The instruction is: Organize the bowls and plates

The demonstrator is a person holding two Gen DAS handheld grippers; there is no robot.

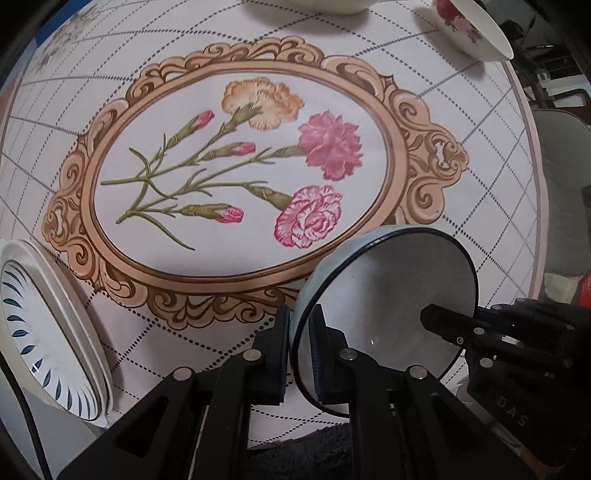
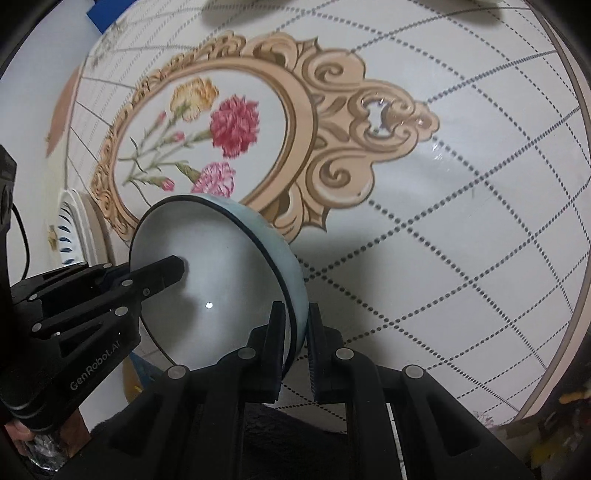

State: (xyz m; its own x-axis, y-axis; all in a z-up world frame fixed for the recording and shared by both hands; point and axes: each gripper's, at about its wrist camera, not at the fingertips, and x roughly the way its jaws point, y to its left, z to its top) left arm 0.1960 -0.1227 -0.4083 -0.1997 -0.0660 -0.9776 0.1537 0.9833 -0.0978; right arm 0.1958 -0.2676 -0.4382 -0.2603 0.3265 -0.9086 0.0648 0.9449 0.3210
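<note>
A pale blue bowl with a dark rim [image 1: 384,295] is held above the flowered tablecloth [image 1: 240,158] by both grippers. My left gripper [image 1: 301,317] is shut on its left rim. My right gripper [image 2: 295,314] is shut on the opposite rim of the bowl [image 2: 207,266]. Each gripper shows in the other's view, the right one in the left wrist view [image 1: 443,325] and the left one in the right wrist view [image 2: 166,273]. A stack of white plates with blue leaf marks [image 1: 44,332] lies at the left, also seen in the right wrist view [image 2: 74,229].
A white bowl with red flowers [image 1: 476,29] stands at the far right of the table. Another white dish [image 1: 321,5] shows at the far edge. The table's right edge [image 1: 532,177] borders a grey chair [image 1: 565,192].
</note>
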